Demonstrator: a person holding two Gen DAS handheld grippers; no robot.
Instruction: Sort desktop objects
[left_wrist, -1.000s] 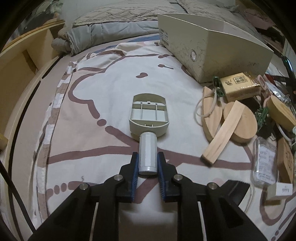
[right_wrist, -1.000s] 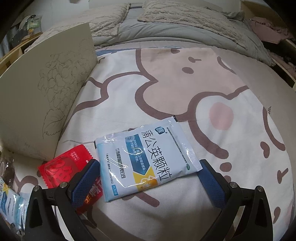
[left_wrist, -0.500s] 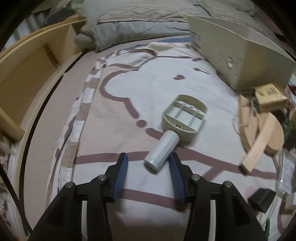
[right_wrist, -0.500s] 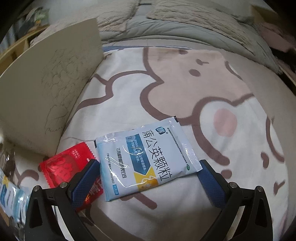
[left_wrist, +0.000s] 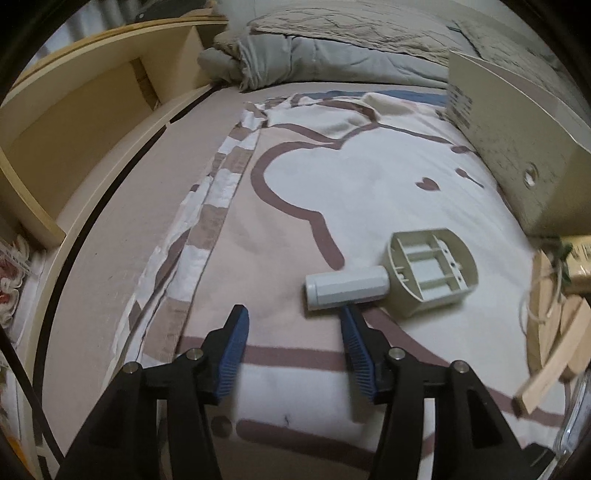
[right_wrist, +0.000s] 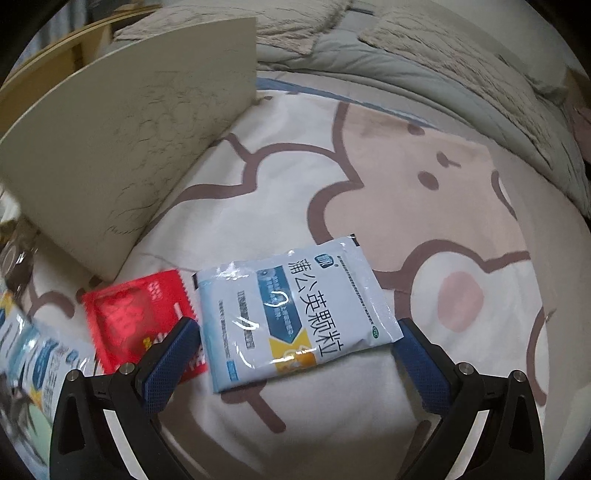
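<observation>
A grey-white plastic tool lies on the patterned bedsheet: a cylindrical handle (left_wrist: 347, 291) joined to an oval ribbed head (left_wrist: 432, 271). My left gripper (left_wrist: 293, 319) is open and empty, its right fingertip just below the handle's end. In the right wrist view a blue-and-white medicine sachet (right_wrist: 295, 314) lies flat, with a red sachet (right_wrist: 140, 317) to its left. My right gripper (right_wrist: 295, 343) is open wide, its fingers on either side of the blue sachet's near edge, the left one over the red sachet.
A beige cardboard box (left_wrist: 517, 147) stands at the right, and it also shows in the right wrist view (right_wrist: 129, 155). Wooden pieces and cord (left_wrist: 554, 321) lie at the right. A wooden bed frame (left_wrist: 74, 122) runs along the left. More sachets (right_wrist: 33, 354) lie at far left.
My left gripper let go of the tool's handle, opened, and swung left and back; the tool now lies to its right. My right gripper stayed open around the blue sachet, shifting slightly.
</observation>
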